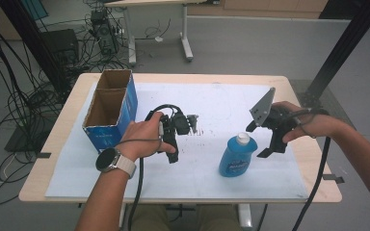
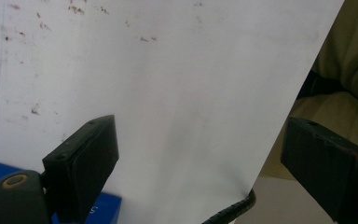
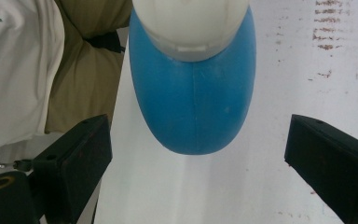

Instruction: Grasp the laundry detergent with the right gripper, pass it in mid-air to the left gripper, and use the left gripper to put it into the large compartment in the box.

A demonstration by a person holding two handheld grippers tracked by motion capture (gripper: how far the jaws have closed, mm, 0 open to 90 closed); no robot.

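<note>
Blue bottle (image 1: 237, 158) with white cap (image 1: 242, 138) upright on the white sheet (image 1: 207, 96), right of centre, toward the near edge of the bench (image 1: 298, 84); label faces the near side.

Right gripper (image 1: 266, 139) just right of the bottle, angled down toward it; grey three-cornered plate (image 1: 262, 109) on top; jaws spread wide, nothing pinched; no visible contact with the bottle. From the right gripper view: bottle (image 3: 193, 100) and cap (image 3: 191, 23) ahead, centred between the two black jaws; clear gap each side; pads not touching the plastic. Right hand (image 1: 313, 125) wraps the gripper body; cable (image 1: 318, 173) drops off the near right edge.

Left gripper (image 1: 173, 132) mid-bench, left of the bottle and well apart from it, near the right of the box; left hand (image 1: 147, 137) around it, watch (image 1: 108, 160) on the wrist. From the left gripper view: jaws spread wide over bare sheet (image 2: 168, 93), nothing between them; blue edge (image 2: 107, 205) at the bottom left corner.

Blue cardboard box (image 1: 111, 108) far left on the sheet, open top, two compartments, both look empty as far as visible.

Sheet carries small dark specks around the centre (image 1: 195, 131); speckled marks also at the top right in the right gripper view (image 3: 326, 32).

Second table (image 1: 183, 29) and loose cables (image 1: 9, 96) on the floor beyond the bench.
</note>
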